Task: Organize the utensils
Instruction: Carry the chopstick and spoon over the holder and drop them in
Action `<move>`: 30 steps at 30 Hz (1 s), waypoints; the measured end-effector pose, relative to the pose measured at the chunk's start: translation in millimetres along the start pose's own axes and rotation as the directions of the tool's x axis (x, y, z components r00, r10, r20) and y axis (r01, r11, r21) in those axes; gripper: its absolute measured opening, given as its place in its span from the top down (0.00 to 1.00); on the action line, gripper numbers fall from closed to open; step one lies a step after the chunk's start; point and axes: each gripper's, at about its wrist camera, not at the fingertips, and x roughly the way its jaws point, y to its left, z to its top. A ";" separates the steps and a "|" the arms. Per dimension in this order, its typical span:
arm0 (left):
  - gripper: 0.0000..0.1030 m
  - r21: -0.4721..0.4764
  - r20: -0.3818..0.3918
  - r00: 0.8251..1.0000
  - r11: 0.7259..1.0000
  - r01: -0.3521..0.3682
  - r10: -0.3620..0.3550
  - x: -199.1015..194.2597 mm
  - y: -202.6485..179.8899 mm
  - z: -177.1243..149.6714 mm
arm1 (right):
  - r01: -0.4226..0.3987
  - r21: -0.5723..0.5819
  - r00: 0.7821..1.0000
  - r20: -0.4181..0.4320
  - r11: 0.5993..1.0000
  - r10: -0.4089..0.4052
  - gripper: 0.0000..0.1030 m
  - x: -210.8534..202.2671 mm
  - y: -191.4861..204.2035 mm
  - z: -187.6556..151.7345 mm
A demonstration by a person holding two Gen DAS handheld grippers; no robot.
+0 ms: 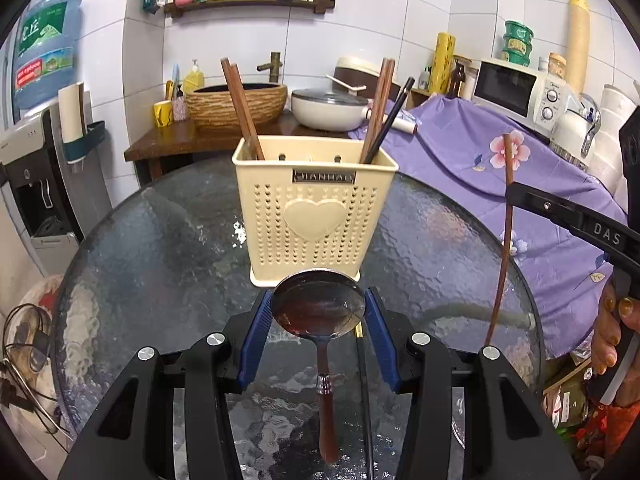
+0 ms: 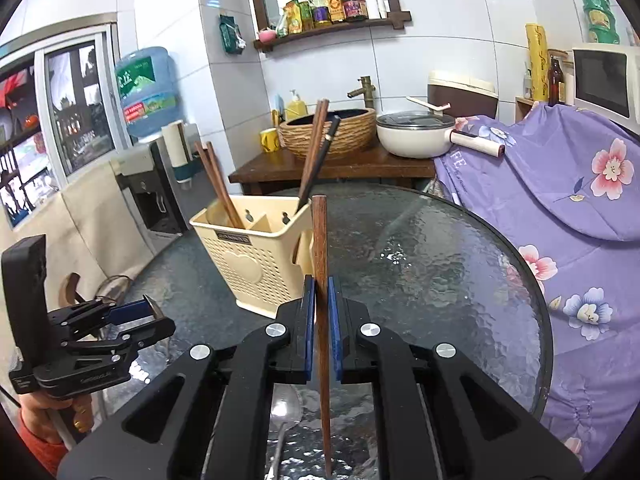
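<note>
Big round glass table (image 1: 168,240) is under everything, with a purple flowered cloth (image 1: 480,168) draped over whatever sits to its right. On the table stands the cream utensil caddy (image 1: 314,208), the one with the heart on the front. It's got dividers inside: two brown chopsticks (image 1: 240,108) lean in the left slot, and two more brown ones plus a black one (image 1: 390,120) lean in the right slot.

My left claw (image 1: 319,312) is partway open and clamped on the bowl of a metal spoon (image 1: 319,308). The blue pads squeeze the bowl from both sides, and the wooden handle points back toward me, just in front of the caddy.

My right claw (image 2: 320,328) is closed right down on a single brown chopstick (image 2: 320,240), held about upright and gripped around its middle, with the top end poking up beside the caddy's right corner.

One more silver spoon (image 2: 286,412) lies flat on the glass under my right claw.
</note>
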 end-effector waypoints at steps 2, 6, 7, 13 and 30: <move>0.55 -0.002 0.007 1.000 1.000 0.005 -0.005 -3.4 1.3 2.5 | -0.002 -0.004 1.000 0.013 1.000 0.002 0.93 -5.9 1.9 2.3; 0.55 -0.010 0.012 1.000 1.000 0.023 -0.022 -7.3 2.5 8.6 | -0.012 -0.016 1.000 0.028 1.000 0.013 0.93 -12.9 5.5 5.8; 0.55 -0.009 0.016 1.000 1.000 0.023 -0.022 -8.1 2.6 10.6 | -0.013 -0.022 0.999 0.032 1.000 0.014 0.93 -14.1 7.7 7.4; 0.55 -0.012 0.031 0.999 1.000 0.028 -0.027 -10.6 4.9 17.9 | -0.017 -0.030 0.999 0.044 0.999 0.018 0.93 -15.1 10.5 14.8; 0.56 0.000 0.072 0.996 0.999 0.054 -0.054 -30.5 18.0 82.6 | -0.143 -0.027 0.990 0.006 0.989 0.143 0.93 -16.3 27.6 91.8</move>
